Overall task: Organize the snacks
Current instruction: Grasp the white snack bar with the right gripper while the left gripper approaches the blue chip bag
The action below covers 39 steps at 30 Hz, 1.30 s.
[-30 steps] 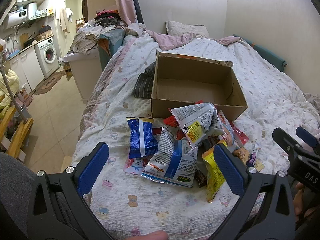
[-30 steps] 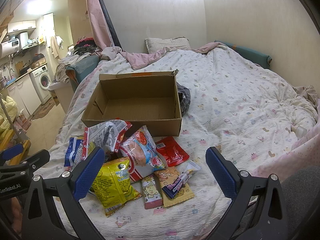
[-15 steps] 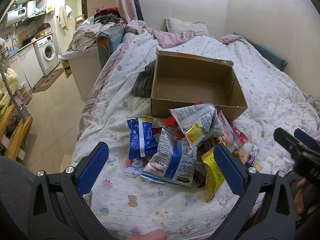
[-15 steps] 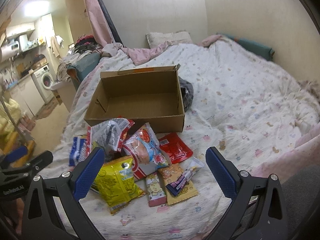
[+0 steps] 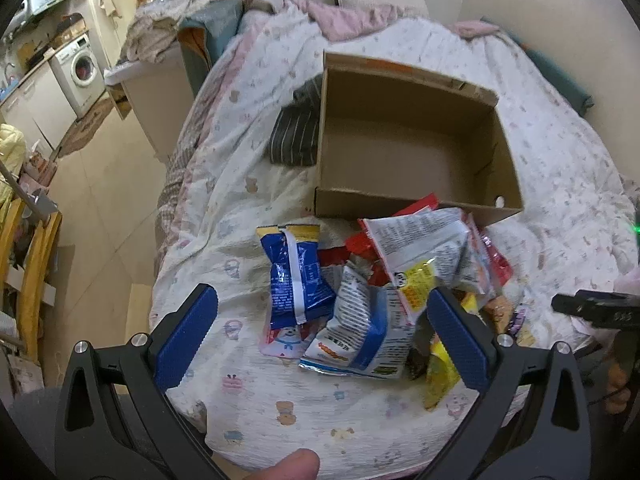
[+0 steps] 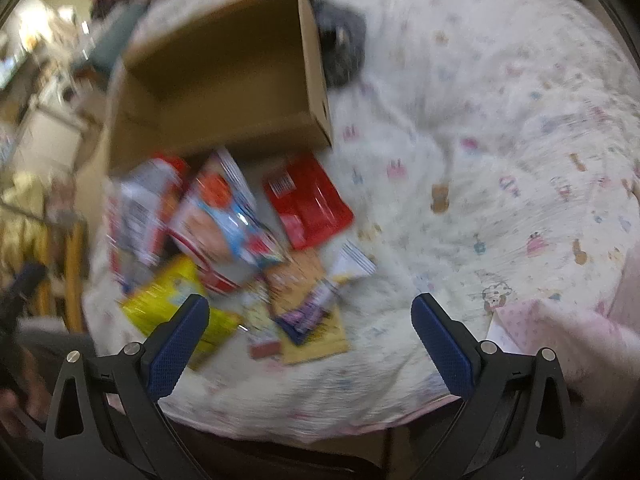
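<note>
Left wrist view: left gripper [image 5: 322, 330], jaws wide apart and empty, hovered over a heap of crinkled foil snack packets [image 5: 372, 280] on the patterned white bedspread [image 5: 224, 184]; an open brown cardboard box [image 5: 408, 148] sat just behind them. Right wrist view, blurred: right gripper [image 6: 310, 334], jaws wide and empty, above a flat red packet [image 6: 308, 200] beside the box's front corner.

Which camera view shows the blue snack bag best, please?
The left wrist view: the blue snack bag lies sharp and unobstructed on the bedsheet, left of the pile. The right wrist view is motion-blurred, and other packets hide the bag there; I cannot pick it out.
</note>
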Tool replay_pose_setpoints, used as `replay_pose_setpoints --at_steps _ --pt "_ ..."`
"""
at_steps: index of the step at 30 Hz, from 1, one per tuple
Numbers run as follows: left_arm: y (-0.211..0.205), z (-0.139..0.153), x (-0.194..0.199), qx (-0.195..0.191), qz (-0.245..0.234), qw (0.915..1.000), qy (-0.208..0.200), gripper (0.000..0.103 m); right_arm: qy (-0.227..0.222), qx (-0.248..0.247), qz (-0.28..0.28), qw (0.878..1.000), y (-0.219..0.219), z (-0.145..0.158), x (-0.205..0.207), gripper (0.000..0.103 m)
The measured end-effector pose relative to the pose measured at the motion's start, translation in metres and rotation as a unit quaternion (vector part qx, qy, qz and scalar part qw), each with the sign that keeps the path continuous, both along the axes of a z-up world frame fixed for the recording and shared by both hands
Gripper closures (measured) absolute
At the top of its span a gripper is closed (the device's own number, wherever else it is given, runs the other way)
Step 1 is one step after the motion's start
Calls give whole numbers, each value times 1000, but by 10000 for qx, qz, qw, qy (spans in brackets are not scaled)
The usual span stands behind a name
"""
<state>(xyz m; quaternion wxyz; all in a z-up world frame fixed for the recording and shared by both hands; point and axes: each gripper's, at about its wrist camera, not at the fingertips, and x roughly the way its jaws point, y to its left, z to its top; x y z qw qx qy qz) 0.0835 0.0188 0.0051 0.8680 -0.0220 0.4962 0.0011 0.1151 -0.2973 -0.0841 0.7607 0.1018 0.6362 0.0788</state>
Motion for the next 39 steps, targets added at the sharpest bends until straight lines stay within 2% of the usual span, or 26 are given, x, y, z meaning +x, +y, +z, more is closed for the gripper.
replay_pose_setpoints --at_steps 1,3,4,6,11,13,15,16,21,25,31,34,39 --pt "2 -4 3 -18 23 10000 69 0 166 110 -111 9997 -4 -11 2 4" --pt "5 -9 8 -57 76 9998 180 0 505 365 -382 9973 -12 -31 5 28" --pt "7 -13 11 -82 109 9996 243 0 623 436 -484 9959 -14 -38 6 33" --pt "8 -19 14 -102 127 9994 295 0 691 547 -629 9941 -13 -49 7 36" --pt "12 -32 19 -69 202 9988 452 0 720 370 -539 9953 -5 -60 9 46" --pt "17 -36 22 -101 296 9981 535 0 724 274 -504 9957 -3 -64 10 56" --pt "21 -39 24 -178 344 9974 611 0 724 190 -452 9962 0 -65 9 80" --pt "22 -41 24 -210 354 9970 653 0 674 113 -415 9968 1 -63 8 83" --pt "21 -39 28 -215 351 9966 712 0 27 35 -335 9994 4 -30 3 86" --pt "21 -36 33 -259 349 9965 710 0 -611 324 -258 9973 3 20 2 85" --pt "21 -28 45 -183 344 9971 649 0 -1325 628 37 9892 5 66 14 86" --pt "30 -32 55 -362 469 9955 738 0 -1466 826 85 9857 11 67 16 86" --pt "49 -43 68 -654 745 9908 916 0 -1438 943 -29 9851 9 45 31 86"
